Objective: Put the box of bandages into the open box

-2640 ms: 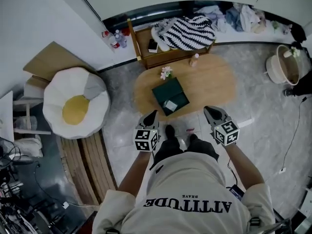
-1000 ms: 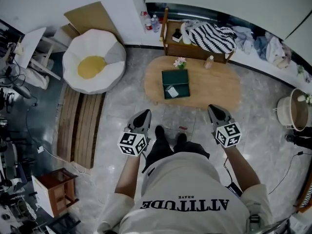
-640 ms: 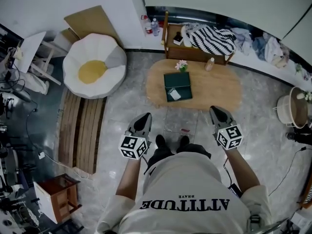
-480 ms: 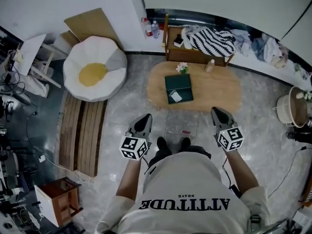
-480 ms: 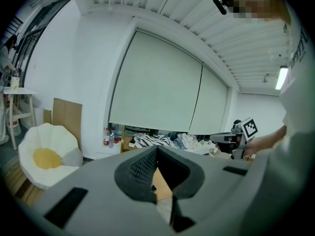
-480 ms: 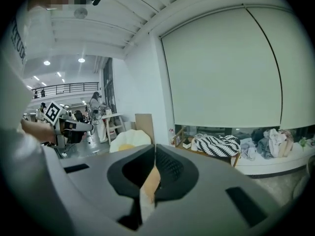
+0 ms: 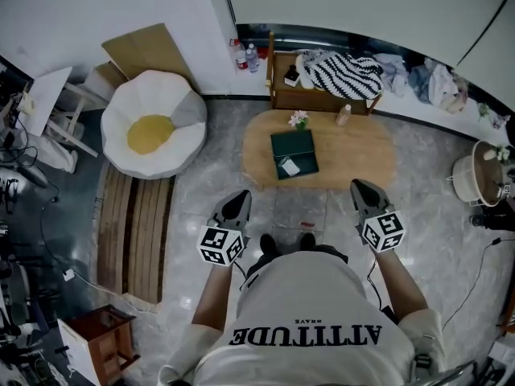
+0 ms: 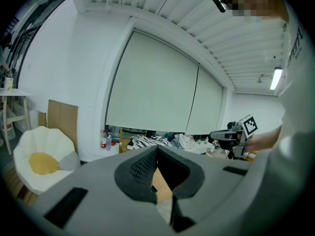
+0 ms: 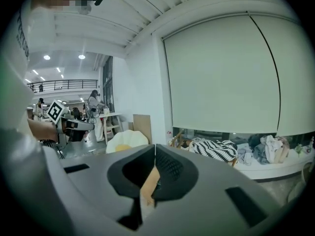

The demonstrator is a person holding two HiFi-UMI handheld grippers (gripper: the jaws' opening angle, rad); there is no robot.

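Observation:
A dark green box [image 7: 294,153] lies on the oval wooden table [image 7: 354,155], well ahead of both grippers. A small white box [image 7: 289,167] rests on its near part; whether it lies inside I cannot tell. My left gripper [image 7: 241,194] hangs over the floor short of the table, shut and empty. My right gripper [image 7: 357,185] is level with it on the right, also shut with nothing in it. In the left gripper view the left gripper [image 8: 157,149] has its tips together. The right gripper view shows the right gripper [image 9: 155,147] the same way.
A small flower pot [image 7: 298,120] and a bottle [image 7: 344,116] stand on the table's far side. Behind it is a wooden crate [image 7: 302,95] with a striped cloth. A white and yellow beanbag [image 7: 153,131] and wooden slats [image 7: 133,223] lie left, a basket [image 7: 475,179] right.
The table looks smaller and farther off than in the earliest frame, and the feet sit lower in view. Both grippers have stayed shut and drifted only slightly.

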